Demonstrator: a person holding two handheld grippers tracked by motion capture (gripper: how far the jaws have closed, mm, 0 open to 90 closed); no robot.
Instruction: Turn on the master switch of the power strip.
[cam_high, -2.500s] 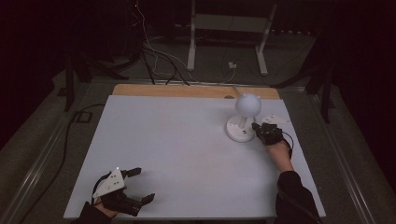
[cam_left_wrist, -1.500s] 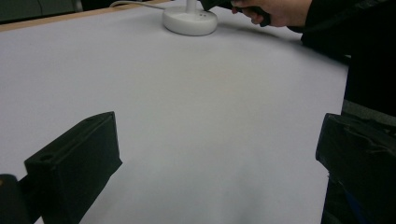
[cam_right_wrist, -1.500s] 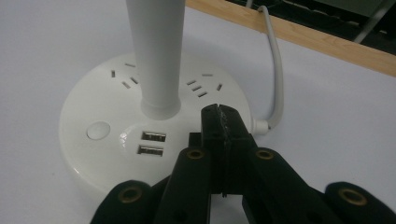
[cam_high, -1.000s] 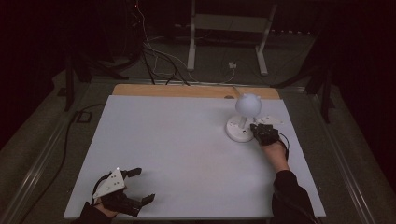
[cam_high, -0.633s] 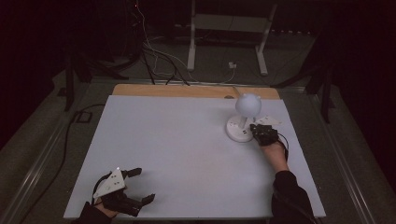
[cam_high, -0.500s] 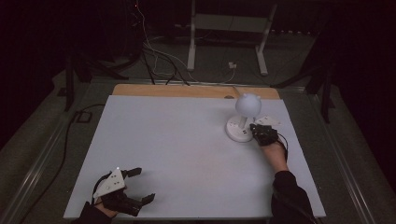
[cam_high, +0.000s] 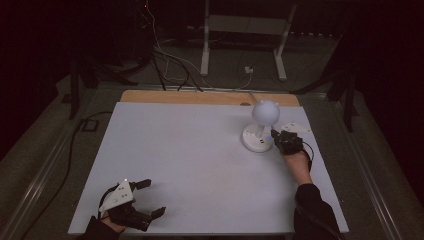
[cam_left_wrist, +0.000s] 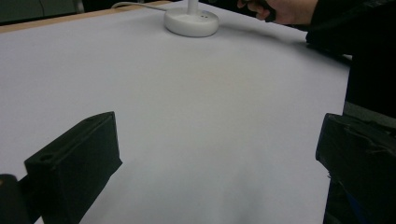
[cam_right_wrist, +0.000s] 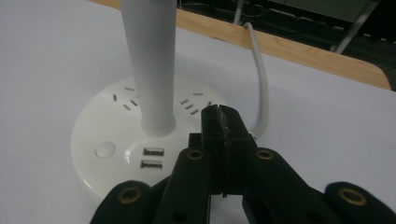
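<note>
Right now the work centres on the lamp (cam_high: 261, 125), which stands upright at the far right of the worktop (cam_high: 190, 165), its round base (cam_right_wrist: 135, 140) flat on the white sheet and its stem (cam_right_wrist: 149, 60) rising straight to a ball head. The right claw (cam_right_wrist: 223, 122) is on it: its jaws are pressed together with nothing between them, and the joined tip hovers over the near right part of the base, just beside the stem. The round button (cam_right_wrist: 104, 150) lies to the left of that tip in the right gripper view, past the two USB ports (cam_right_wrist: 152, 157), so the next move probably turns on a short sideways shift and a press down, if the button is the aim. Whether the tip touches the base cannot be told. The right forearm reaches forward along the worktop's right edge, wrist low.

The left claw (cam_high: 145, 197) sits well apart at the near left corner, jaws wide apart and empty, pointing across the bare sheet toward the lamp.
</note>
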